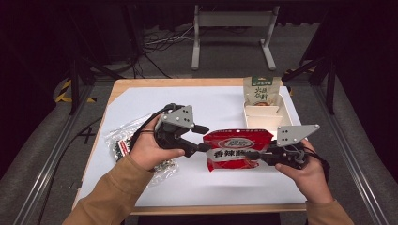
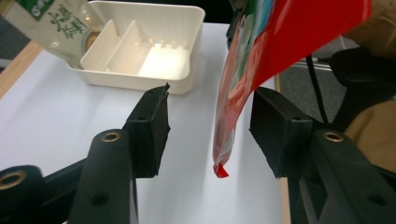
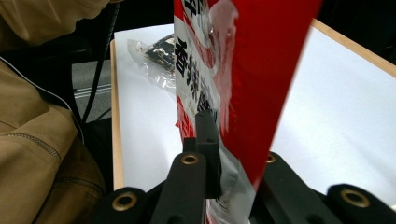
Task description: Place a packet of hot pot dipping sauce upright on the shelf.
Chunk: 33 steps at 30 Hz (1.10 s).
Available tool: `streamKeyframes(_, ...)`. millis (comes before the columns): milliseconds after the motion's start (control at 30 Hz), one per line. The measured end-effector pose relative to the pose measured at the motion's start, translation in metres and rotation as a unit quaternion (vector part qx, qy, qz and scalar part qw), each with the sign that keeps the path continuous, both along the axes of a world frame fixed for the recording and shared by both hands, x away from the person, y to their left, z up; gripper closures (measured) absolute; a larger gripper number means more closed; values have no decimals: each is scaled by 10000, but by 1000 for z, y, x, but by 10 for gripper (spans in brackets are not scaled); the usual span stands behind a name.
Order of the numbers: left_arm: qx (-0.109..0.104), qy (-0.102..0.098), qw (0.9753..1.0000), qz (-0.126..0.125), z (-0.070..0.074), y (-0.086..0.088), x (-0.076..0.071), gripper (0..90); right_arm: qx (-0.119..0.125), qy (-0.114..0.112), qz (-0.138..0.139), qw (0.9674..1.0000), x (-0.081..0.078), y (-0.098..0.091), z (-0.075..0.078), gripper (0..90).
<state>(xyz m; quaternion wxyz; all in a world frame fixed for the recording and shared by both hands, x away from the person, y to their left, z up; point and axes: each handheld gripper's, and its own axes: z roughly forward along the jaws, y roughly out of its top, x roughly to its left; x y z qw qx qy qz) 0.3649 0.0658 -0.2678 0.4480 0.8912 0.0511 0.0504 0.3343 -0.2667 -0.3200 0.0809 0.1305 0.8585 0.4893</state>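
A red snack packet (image 1: pixel 237 150) with white lettering is held upright above the white table cover, in front of the person. My right gripper (image 1: pixel 251 154) is shut on its right edge; in the right gripper view the jaws (image 3: pixel 229 140) pinch the red foil (image 3: pixel 243 70). My left gripper (image 1: pixel 204 138) is at the packet's left edge with its jaws apart. In the left gripper view the packet's edge (image 2: pixel 243 88) hangs between the two pads (image 2: pixel 210 130), with a gap showing on each side.
A white divided tray (image 1: pixel 267 117) stands at the back right with a green packet (image 1: pixel 261 90) leaning in its far end. Clear bags with dark contents (image 1: pixel 123 143) lie at the table's left, under the left forearm.
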Motion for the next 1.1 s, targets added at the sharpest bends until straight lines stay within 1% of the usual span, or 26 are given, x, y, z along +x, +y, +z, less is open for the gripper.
streamKeyframes(67, -77, 10, 9999, 106, -2, 3, 1, 467, 5, -21, -21, 10000, 1, -1, 3, 872)
streamKeyframes(133, -171, 23, 9997, 155, -5, 6, 2, 466, -12, -78, -66, 9999, 1, -4, 7, 873)
streamKeyframes(200, -217, 36, 9995, 229, -7, 8, 2, 463, -5, -128, -111, 9999, 1, -6, 11, 873)
streamKeyframes(333, -395, 124, 9985, 353, -12, 14, 4, 436, 4, -212, -195, 9996, 3, -13, 21, 872)
streamKeyframes(500, -404, 175, 9981, 425, -21, 16, 6, 431, 25, -297, -309, 9991, 6, -22, 33, 872)
streamKeyframes(567, -376, 156, 9980, 480, -24, 17, 6, 428, 25, -312, -344, 9989, 7, -24, 36, 872)
streamKeyframes(633, -404, 193, 9978, 485, -26, 18, 6, 426, -2, -338, -388, 9987, 9, -27, 39, 872)
streamKeyframes(733, -447, 242, 9974, 501, -29, 21, 7, 424, 4, -343, -412, 9986, 10, -29, 42, 873)
streamKeyframes(867, -391, 213, 9973, 582, -31, 23, 8, 415, -39, -382, -472, 9982, 14, -32, 46, 873)
streamKeyframes(933, -409, 233, 9970, 612, -32, 25, 9, 411, -41, -390, -504, 9980, 17, -34, 48, 872)
streamKeyframes(1100, -376, 263, 9965, 704, -35, 29, 12, 396, -46, -360, -601, 9975, 23, -38, 51, 872)
